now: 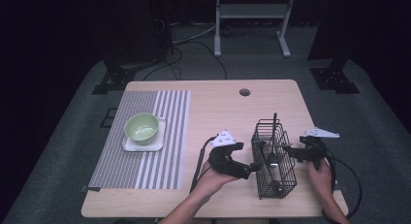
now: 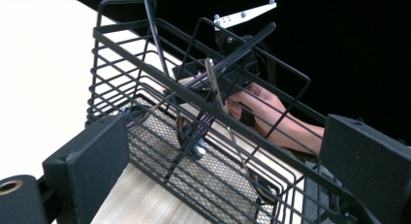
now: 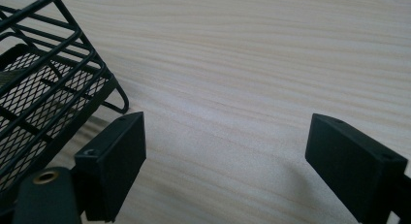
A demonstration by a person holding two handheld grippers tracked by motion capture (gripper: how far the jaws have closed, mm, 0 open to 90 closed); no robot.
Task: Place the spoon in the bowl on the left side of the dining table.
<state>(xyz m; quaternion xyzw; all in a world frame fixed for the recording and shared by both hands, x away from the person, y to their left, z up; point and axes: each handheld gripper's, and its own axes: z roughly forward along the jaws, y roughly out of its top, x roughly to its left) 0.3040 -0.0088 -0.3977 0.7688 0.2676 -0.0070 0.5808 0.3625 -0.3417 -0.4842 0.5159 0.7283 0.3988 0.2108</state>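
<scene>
A black wire basket (image 1: pixel 274 158) stands on the wooden table (image 1: pixel 218 107) near its front right. Several utensils lean inside it, among them a thin black handle (image 1: pixel 275 121) that rises above the rim and a metal utensil (image 2: pixel 213 83). My left gripper (image 1: pixel 249 168) is at the basket's left side, open, and in the left gripper view its wide jaws (image 2: pixel 228 178) straddle the basket's near wall (image 2: pixel 194 95). My right gripper (image 1: pixel 290 150) is at the basket's right side, open. The right gripper view has its jaws (image 3: pixel 228 170) over bare wood, with the basket's corner (image 3: pixel 53 83) to their left.
A striped grey placemat (image 1: pixel 145 136) covers the left of the table, with a green bowl (image 1: pixel 141 127) on a white square plate (image 1: pixel 157 145). A cable hole (image 1: pixel 245 92) lies near the far edge. A white frame (image 1: pixel 252 15) stands on the floor beyond.
</scene>
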